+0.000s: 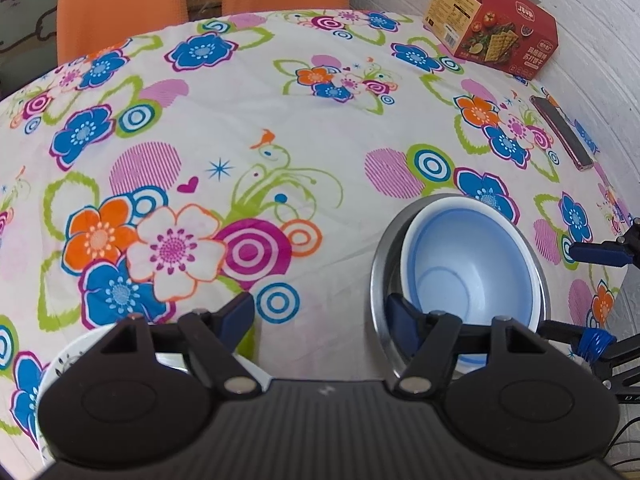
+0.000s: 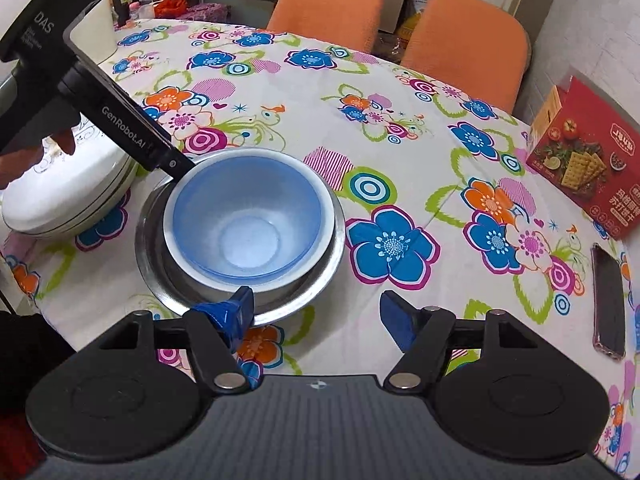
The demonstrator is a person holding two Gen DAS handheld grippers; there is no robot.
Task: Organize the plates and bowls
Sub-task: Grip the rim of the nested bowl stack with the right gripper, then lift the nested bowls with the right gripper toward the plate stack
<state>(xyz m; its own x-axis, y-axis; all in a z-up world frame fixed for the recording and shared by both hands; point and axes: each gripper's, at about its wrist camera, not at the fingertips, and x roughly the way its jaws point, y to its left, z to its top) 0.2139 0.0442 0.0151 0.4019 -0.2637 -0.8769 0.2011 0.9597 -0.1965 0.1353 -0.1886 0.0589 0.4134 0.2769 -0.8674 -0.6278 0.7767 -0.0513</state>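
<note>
Two bowls sit nested at the centre of the right wrist view: a blue bowl (image 2: 244, 220) inside a steel bowl (image 2: 152, 248), both on the flowered counter (image 2: 400, 92). My right hand-held gripper (image 2: 316, 312) hangs wide apart and empty, its left finger at the steel rim. My left hand-held gripper (image 1: 320, 312) is wide too, holding nothing; its right finger dips inside the steel rim, though I cannot tell if it touches. White plates (image 2: 68, 200) lie stacked at the left edge. A red cracker box (image 2: 588, 160) and a phone (image 2: 610, 300) rest at the right.
</note>
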